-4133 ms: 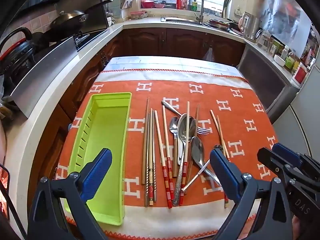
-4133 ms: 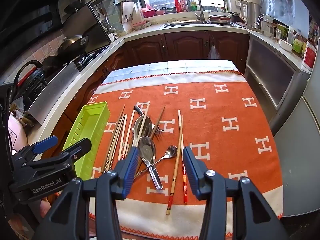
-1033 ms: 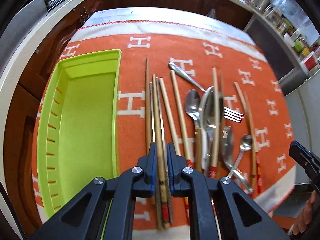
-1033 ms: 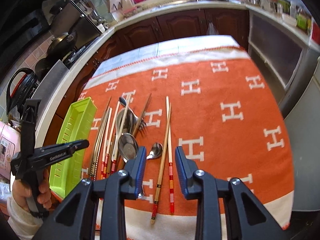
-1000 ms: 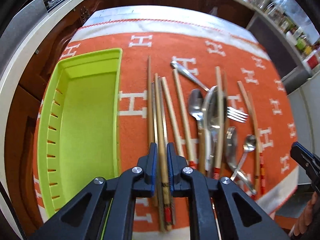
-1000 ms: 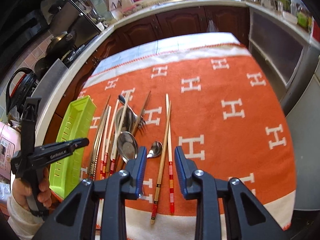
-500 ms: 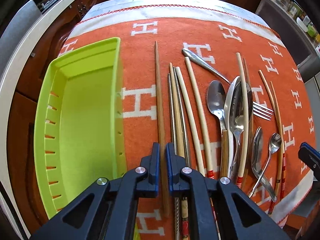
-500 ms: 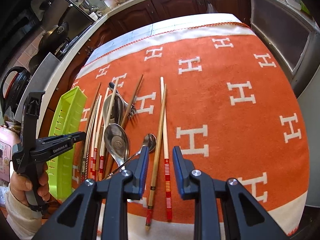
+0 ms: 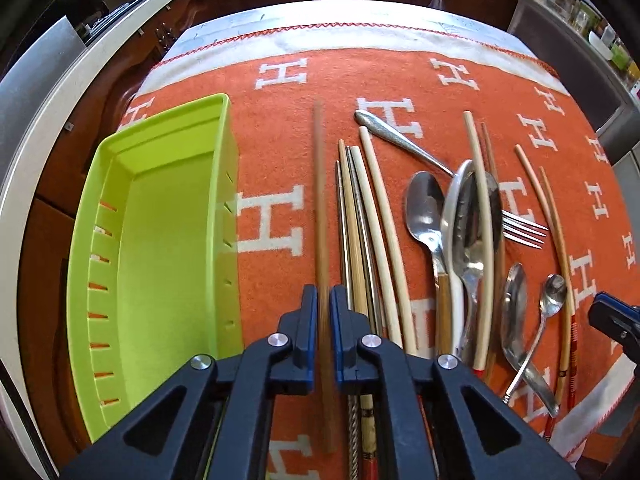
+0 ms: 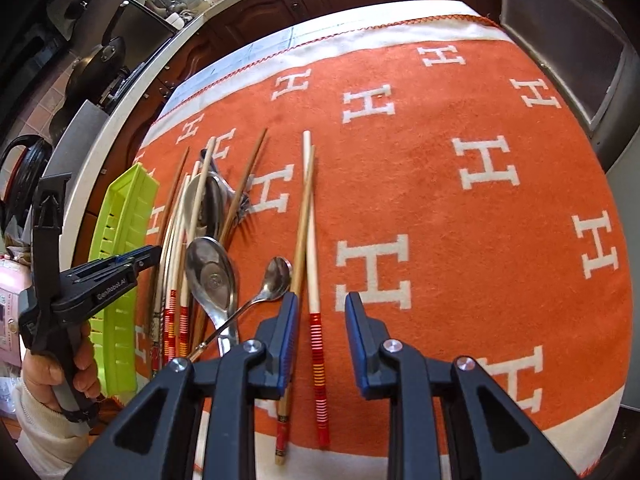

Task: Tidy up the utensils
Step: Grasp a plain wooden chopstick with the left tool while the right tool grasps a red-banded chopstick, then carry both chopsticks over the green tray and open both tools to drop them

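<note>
Left gripper (image 9: 323, 320) is clamped tight on one brown chopstick (image 9: 320, 200), right beside the green tray (image 9: 160, 240), likely its destination. Right gripper (image 10: 320, 320) hangs half-open astride a red-banded chopstick (image 10: 314, 280), pads not touching, seemingly lining up a grab.

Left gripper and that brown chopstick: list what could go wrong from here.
1. The left gripper is shut on one brown chopstick near its end, so the long free length may swing or slip on the way to the green tray.
2. The neighbouring chopsticks lie very close and could get dragged.
3. The right gripper, open over the red-banded chopstick, has a second stick under its left finger and may catch both.
</note>
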`<state>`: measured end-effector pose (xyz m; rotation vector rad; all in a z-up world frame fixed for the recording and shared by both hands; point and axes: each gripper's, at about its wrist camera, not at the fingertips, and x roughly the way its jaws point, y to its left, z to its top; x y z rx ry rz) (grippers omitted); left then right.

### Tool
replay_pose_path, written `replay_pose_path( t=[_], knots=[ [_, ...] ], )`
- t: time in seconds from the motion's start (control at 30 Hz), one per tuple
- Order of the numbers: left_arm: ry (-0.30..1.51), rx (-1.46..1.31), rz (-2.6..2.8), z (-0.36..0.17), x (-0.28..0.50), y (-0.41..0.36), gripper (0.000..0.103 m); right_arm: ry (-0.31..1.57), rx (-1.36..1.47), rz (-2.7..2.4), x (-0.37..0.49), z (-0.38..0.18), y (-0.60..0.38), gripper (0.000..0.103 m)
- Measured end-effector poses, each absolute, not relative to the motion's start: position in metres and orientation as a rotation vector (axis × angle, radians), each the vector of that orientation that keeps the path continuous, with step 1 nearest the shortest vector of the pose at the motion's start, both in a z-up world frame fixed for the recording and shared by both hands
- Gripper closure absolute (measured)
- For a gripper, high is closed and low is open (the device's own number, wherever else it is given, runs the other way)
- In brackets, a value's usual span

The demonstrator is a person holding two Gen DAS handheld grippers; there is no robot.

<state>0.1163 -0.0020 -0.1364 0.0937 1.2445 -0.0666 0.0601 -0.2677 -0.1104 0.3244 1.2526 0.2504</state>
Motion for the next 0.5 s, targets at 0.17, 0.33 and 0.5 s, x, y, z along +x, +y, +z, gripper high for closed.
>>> replay_pose_path(
  t=[0.17, 0.33, 0.5],
  knots=[
    [1.226, 0.047, -0.087, -0.133, 0.101, 0.0, 0.099, 1.261, 0.296, 0.288, 0.059, -0.11, -0.259, 0.079],
    [1.172, 0.015, -0.101, -0.108, 0.089, 0.008, 0.099, 1.274, 0.291, 0.278, 0.059, -0.115, -0.261, 0.089],
    [1.121, -0.009, -0.12, -0.072, 0.076, 0.022, 0.099, 1.301, 0.259, 0.269, 0.061, -0.125, -0.257, 0.089]
  ],
)
